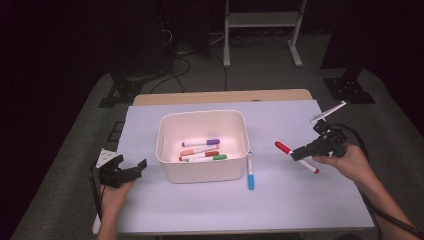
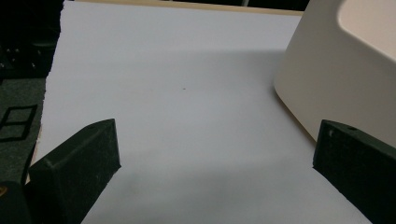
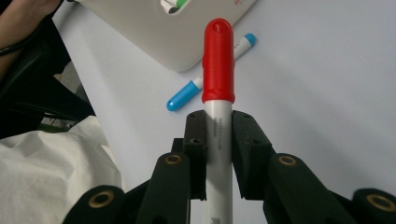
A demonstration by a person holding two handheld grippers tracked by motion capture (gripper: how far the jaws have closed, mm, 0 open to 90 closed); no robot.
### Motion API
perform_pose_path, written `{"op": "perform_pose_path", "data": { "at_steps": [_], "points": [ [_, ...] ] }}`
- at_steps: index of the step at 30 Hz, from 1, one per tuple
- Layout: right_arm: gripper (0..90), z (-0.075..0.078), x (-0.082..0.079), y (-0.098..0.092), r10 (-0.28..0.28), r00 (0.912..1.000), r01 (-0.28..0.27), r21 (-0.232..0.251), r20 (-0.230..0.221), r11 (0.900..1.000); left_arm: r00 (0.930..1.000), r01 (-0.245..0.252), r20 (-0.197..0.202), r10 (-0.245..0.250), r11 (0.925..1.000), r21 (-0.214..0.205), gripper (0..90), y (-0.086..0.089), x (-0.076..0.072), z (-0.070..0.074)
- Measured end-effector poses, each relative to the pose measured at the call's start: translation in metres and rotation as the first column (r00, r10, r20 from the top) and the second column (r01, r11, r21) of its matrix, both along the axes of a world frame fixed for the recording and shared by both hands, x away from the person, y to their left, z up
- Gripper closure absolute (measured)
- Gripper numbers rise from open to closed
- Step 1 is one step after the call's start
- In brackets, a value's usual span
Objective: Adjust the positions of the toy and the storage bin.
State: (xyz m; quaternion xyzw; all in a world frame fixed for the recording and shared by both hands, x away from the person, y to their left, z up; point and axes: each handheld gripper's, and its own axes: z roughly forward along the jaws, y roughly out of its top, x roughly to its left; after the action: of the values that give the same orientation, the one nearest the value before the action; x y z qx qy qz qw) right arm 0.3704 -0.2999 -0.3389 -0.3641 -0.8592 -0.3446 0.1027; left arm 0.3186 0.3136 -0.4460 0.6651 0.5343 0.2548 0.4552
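My right gripper (image 1: 298,153) (image 3: 218,123) is shut on a white marker with a red cap (image 1: 283,147) (image 3: 218,60), held off the table to the right of the white bin (image 1: 202,172) (image 3: 154,32). Several markers lie in the bin, among them a purple one (image 1: 201,143), an orange one (image 1: 194,150) and a green one (image 1: 212,158). A blue marker (image 1: 250,171) (image 3: 187,95) lies on the table by the bin's right front corner. My left gripper (image 1: 141,166) (image 2: 210,163) rests open at the table's left front, to the left of the bin (image 2: 345,70), with nothing between its jaws.
A white sheet (image 1: 280,200) (image 2: 177,79) covers the table, with a wooden edge (image 1: 220,96) at the back. A white stand (image 1: 262,30) and black cables lie on the floor beyond. A white cloth (image 3: 51,168) is visible at the lower left of the right gripper view.
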Motion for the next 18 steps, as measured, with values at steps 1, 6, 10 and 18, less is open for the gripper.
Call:
{"op": "perform_pose_path", "data": {
  "at_steps": [1, 6, 10, 18],
  "points": [
    [75.7, 0.002, 0.001, 0.002, 0.005, 1.0000, -0.005, -0.002, 0.002, 1.0000, 1.0000, 0.000, 0.000, 0.000, 1.0000, 0.000, 0.0, 0.000, 0.000, 0.000],
    [75.6, 0.017, 0.003, 0.009, 0.026, 0.9996, -0.026, -0.001, 0.008, 0.9997, 1.0000, -0.002, 0.001, 0.002, 1.0000, -0.002, 0.0, 0.001, 0.000, 0.000],
    [75.7, 0.028, 0.004, 0.014, 0.039, 0.9991, -0.039, -0.005, 0.012, 0.9992, 1.0000, -0.003, 0.001, 0.003, 1.0000, -0.003, 0.0, 0.001, 0.000, 0.000],
    [75.7, 0.056, 0.006, 0.029, 0.082, 0.9961, -0.082, -0.016, 0.034, 0.9965, 1.0000, -0.002, 0.001, 0.002, 1.0000, -0.004, 0.0, 0.000, 0.000, 0.000]
  ]
}}
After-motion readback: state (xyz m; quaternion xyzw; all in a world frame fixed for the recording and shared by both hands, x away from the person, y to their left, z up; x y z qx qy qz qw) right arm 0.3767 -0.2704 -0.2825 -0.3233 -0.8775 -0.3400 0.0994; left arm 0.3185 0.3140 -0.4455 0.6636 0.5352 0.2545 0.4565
